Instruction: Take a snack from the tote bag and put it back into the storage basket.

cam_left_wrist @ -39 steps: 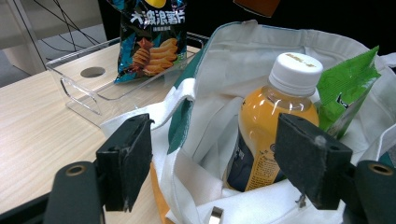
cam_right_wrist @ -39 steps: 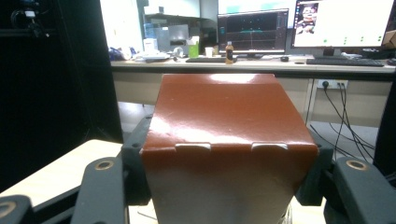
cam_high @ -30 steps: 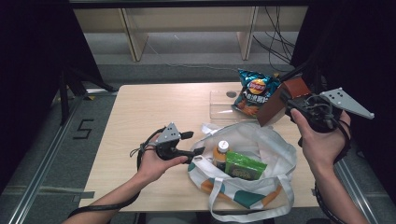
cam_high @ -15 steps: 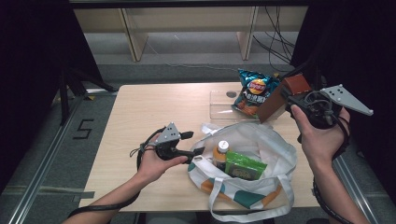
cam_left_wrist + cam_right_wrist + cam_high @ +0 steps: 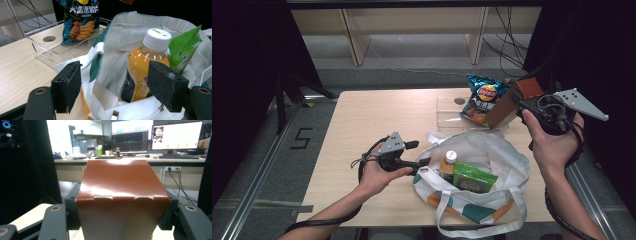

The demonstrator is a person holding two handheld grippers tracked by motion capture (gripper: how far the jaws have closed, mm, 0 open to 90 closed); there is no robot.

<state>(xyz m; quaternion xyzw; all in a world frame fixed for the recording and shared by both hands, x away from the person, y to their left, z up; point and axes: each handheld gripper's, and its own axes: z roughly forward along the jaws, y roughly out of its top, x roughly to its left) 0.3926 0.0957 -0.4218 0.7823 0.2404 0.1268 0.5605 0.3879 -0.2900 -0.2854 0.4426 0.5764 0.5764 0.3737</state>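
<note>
Nearest the person: white tote bag (image 5: 492, 175) at the front edge of the table (image 5: 362, 125), mouth gaping upward, already loaded with an orange drink bottle (image 5: 146, 67) standing upright, white cap on, and a green snack packet (image 5: 472, 177) lying against it. Left gripper (image 5: 424, 161) low at the bag's left rim, jaws apart, a fold of the white fabric between them in the left gripper view; pads not seen pressing on it. Judged purpose: keeping the mouth spread so that items drop in cleanly.

Farther back and right: right gripper (image 5: 519, 100) raised above the table's right edge, jaws clamped on the two sides of a brown carton (image 5: 122, 197), which tilts down toward the table. Grip across the narrow sides likely chosen for square, firm contact. Carton off the table, beside the chip bag.

Farthest: clear plastic tray (image 5: 449, 107) with a blue chip bag (image 5: 482, 97) leaning upright in it. Probably waiting to be packed.
</note>
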